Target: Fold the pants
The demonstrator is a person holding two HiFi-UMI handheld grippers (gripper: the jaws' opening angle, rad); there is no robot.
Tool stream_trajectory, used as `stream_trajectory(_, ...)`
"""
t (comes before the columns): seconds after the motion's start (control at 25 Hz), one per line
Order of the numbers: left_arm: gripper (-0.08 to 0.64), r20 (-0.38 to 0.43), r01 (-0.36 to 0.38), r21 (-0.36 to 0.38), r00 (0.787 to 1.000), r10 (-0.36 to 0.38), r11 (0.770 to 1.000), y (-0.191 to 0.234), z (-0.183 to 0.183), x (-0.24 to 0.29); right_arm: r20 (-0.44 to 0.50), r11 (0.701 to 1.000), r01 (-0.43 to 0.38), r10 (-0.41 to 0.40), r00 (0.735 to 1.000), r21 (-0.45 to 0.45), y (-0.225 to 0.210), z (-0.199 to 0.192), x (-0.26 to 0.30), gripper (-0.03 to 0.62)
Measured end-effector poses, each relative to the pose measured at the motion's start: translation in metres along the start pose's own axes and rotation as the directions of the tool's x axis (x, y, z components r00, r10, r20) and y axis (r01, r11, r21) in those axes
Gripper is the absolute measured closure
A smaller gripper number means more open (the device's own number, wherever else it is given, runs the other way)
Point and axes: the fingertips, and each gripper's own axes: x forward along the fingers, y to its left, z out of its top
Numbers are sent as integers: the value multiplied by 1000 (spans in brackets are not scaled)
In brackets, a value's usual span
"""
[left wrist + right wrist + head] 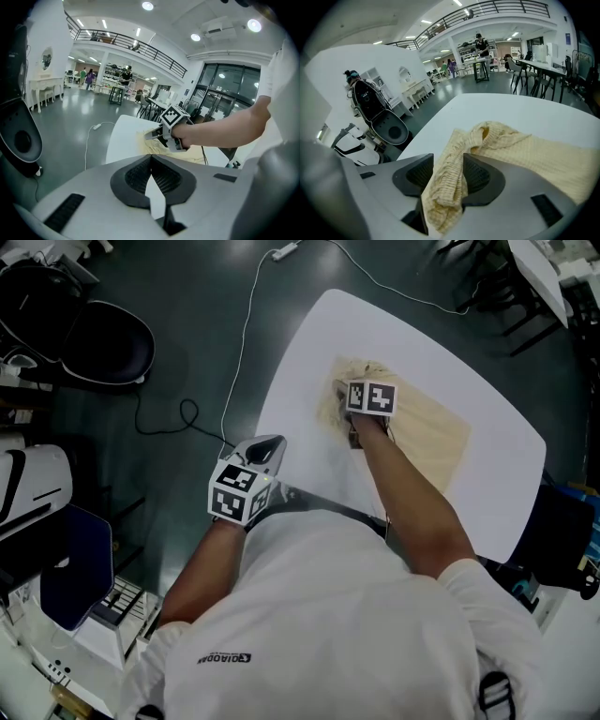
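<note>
The pale yellow pants (427, 439) lie folded flat on the white table (309, 343), with a bunched end at the left. My right gripper (349, 386) is over that end. In the right gripper view its jaws (448, 157) stand apart, and a loose roll of the pants (445, 187) lies between them. The rest of the cloth (543, 154) spreads to the right on the table (525, 110). My left gripper (270, 444) hangs at the table's near left edge, away from the pants. Its jaws (151, 157) meet at the tips with nothing between them. Its view shows the right gripper (151, 135) on the pants (151, 144).
A white cable (246, 334) runs over the dark floor left of the table. Black round seats (108, 343) stand at the far left, and a dark blue chair (70, 563) is nearer. A dark object (562, 540) sits past the table's right edge. People and tables (480, 56) are far off.
</note>
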Motion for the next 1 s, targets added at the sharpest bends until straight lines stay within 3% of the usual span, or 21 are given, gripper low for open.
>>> stream_trajectory(0.32, 532, 38, 28, 52, 999, -30, 998, -12, 25, 4, 155, 997, -73, 69, 986, 23, 10, 15, -68, 393)
stream_trajectory(0.72, 532, 65, 97, 157, 992, -109, 983, -46, 57, 17, 349, 984, -178, 162, 923, 12, 25, 6, -182, 504)
stream_trajectory(1.0, 532, 55, 180, 241, 979, -198, 954, -90, 78, 37, 460, 992, -129, 111, 881, 8, 4, -23, -261, 569)
